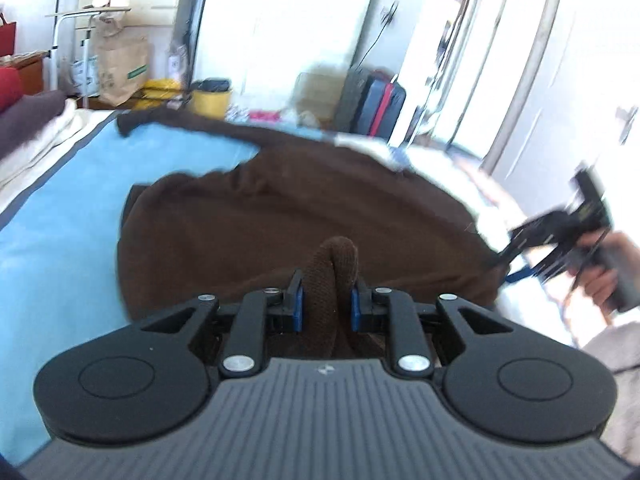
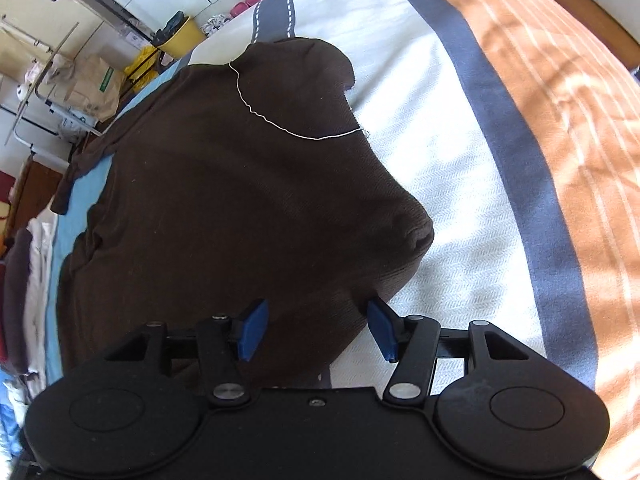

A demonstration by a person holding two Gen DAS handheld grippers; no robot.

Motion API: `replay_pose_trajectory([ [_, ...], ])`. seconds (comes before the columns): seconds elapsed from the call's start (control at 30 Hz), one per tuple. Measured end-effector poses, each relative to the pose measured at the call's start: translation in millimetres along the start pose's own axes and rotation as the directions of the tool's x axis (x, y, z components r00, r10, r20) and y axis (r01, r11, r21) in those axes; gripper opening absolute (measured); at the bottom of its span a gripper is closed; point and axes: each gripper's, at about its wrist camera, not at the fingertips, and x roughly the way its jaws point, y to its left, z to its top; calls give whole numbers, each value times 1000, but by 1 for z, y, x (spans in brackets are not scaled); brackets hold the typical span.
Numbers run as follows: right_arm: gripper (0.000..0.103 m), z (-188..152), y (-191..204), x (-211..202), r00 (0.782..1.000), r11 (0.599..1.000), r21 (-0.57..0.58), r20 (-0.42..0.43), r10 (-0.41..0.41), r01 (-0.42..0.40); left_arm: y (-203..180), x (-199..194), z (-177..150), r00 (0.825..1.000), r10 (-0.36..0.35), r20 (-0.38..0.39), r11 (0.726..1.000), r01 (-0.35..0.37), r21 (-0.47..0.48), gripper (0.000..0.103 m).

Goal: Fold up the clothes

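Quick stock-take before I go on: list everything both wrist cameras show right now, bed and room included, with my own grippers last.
brown sweater: one, dark brown, spread on the bed, a fold of its hem pinched up
loose thread: one, white, lying curved across the sweater's upper part
blue sheet: one, light blue, under the sweater's left side
white cover: one, white with a grey band, under the sweater's right side
orange blanket: one, orange with pale stripes, beyond the grey band
yellow bin: one, yellow, on the floor past the bed
paper bag: one, tan, beside the white rack
left gripper: black with blue pads, shut on the sweater fold
right gripper: black with blue pads, open, jaws astride the sweater's near edge
right hand: one, holding the right gripper's handle
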Motion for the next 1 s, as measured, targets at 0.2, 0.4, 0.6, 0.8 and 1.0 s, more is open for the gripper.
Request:
replay_pose_trajectory([
  [0.2, 43, -2, 4, 3, 999, 998, -39, 9, -48, 48, -5, 0, -7, 1000, -14, -20, 1000, 14, -4, 20],
  [0.4, 7, -9, 7, -14, 996, 996, -87, 81, -28, 36, 1, -6, -7, 998, -60, 30, 997, 61, -37, 20],
  [0.6, 6, -11, -11, -33, 992, 1000, 19, 127, 10, -13, 1, -17, -2, 989, -105, 109, 994, 108, -23, 20],
  [0.8, 5, -13, -11, -35, 989, 999, -26, 144, -39, 43, -8, 3, -13, 997, -65, 35, 998, 64, 10, 20],
  [1.0, 5, -17, -16, -52, 978, 997, 14, 195, 70, -74, -11, -9, 11, 987, -110, 115, 994, 106, 38, 20],
])
